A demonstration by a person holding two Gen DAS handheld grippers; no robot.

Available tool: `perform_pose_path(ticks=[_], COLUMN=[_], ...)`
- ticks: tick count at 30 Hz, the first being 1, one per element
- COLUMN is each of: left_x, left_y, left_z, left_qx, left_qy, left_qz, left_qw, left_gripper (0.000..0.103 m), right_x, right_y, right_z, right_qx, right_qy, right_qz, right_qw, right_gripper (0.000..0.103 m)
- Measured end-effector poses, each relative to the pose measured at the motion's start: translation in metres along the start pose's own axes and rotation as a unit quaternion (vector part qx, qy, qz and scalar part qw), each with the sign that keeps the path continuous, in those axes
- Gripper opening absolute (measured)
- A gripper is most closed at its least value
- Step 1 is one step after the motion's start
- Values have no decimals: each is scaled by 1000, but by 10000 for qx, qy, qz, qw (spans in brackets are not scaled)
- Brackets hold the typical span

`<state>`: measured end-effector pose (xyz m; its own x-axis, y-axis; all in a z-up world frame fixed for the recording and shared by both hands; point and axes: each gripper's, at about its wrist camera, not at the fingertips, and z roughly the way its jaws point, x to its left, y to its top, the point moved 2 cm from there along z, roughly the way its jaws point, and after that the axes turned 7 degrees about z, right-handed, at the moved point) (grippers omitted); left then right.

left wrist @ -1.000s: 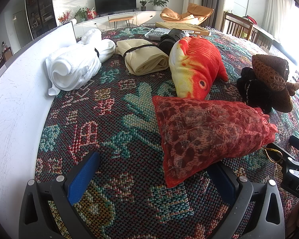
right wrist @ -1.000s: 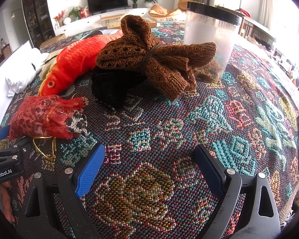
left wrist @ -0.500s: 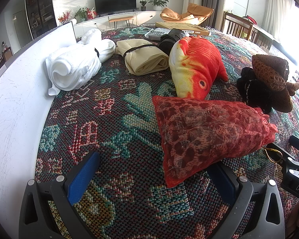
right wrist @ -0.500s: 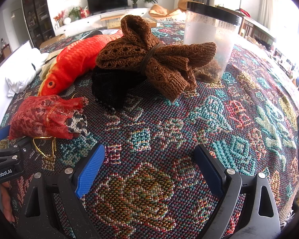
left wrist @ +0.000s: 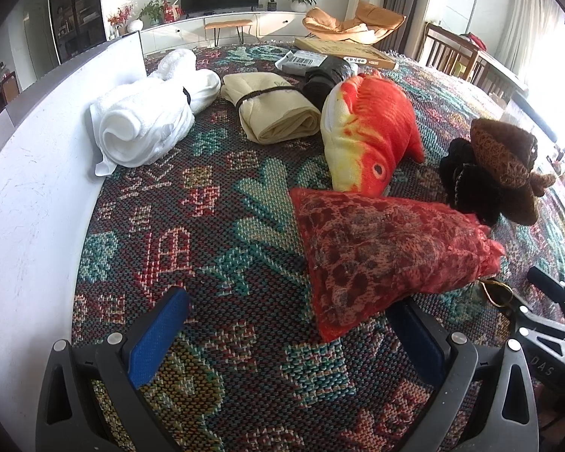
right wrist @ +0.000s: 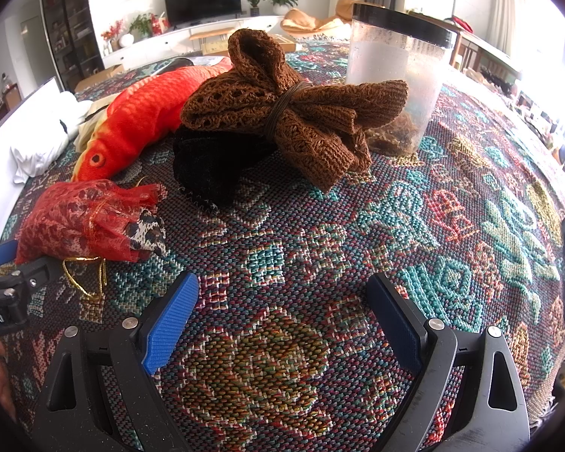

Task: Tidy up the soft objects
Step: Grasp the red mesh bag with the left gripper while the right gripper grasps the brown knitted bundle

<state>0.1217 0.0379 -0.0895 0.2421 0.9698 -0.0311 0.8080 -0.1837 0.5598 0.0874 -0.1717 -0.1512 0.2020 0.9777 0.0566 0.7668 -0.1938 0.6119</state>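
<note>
A red mesh pouch (left wrist: 380, 252) lies on the patterned cloth, its near corner just ahead of my open left gripper (left wrist: 286, 324), which holds nothing. The pouch also shows in the right wrist view (right wrist: 83, 222). Behind it lie a red plush fish (left wrist: 369, 132), a rolled white towel (left wrist: 143, 116), a beige roll (left wrist: 278, 113) and a tied brown knit bundle (left wrist: 504, 154) on black fabric. My right gripper (right wrist: 282, 309) is open and empty over bare cloth, with the brown bundle (right wrist: 293, 109) ahead of it.
A clear tub with a black rim (right wrist: 399, 75) stands behind the brown bundle. A white board (left wrist: 22, 203) borders the cloth on the left. A flat cardboard box (left wrist: 342, 51) and a black item (left wrist: 326, 77) lie at the far end.
</note>
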Motion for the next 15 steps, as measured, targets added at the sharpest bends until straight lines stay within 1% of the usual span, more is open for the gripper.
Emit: perform_pose_path(ticks=[2, 4, 5, 7, 9, 10, 11, 12, 13, 14, 15], left_x=[6, 6, 0, -10, -19, -23, -28, -35, -44, -54, -66], left_y=[16, 32, 40, 49, 53, 55, 55, 54, 53, 50, 45], left_z=[-13, -26, -32, -49, -61, -62, -60, -54, -48, -44, -42], left_qx=[-154, -279, -276, -418, -504, -480, -387, -242, -112, -25, 8], left_qy=[-166, -528, -725, -817, -952, -1075, -1227, -1297, -1235, -1160, -1105], left_qz=[-110, -74, 105, 494, 763, 827, 902, 1050, 1301, 1671, 2079], left_qw=[9997, 9982, 9969, 9945, 9913, 9896, 9876, 9857, 9837, 9791, 9719], left_gripper=[103, 102, 102, 102, 103, 103, 103, 103, 103, 103, 103], right_x=[0, 0, 0, -1, -5, -6, -11, -13, -15, -19, -26], right_y=[0, -1, -2, -2, -3, -3, -7, -7, -6, -5, -5], right_z=[0, 0, -2, -2, -5, -7, -11, -12, -13, -16, -19], right_qx=[3, 8, 11, 17, 20, 20, 20, 23, 28, 29, 28], right_qy=[7, 26, 40, 66, 109, 137, 169, 206, 257, 325, 417], right_qz=[2, 8, 12, 16, 30, 49, 77, 114, 173, 278, 436], right_qw=[10000, 10000, 10000, 10000, 9999, 9999, 9998, 9997, 9995, 9991, 9982], right_gripper=[93, 93, 93, 93, 93, 93, 93, 93, 93, 92, 91])
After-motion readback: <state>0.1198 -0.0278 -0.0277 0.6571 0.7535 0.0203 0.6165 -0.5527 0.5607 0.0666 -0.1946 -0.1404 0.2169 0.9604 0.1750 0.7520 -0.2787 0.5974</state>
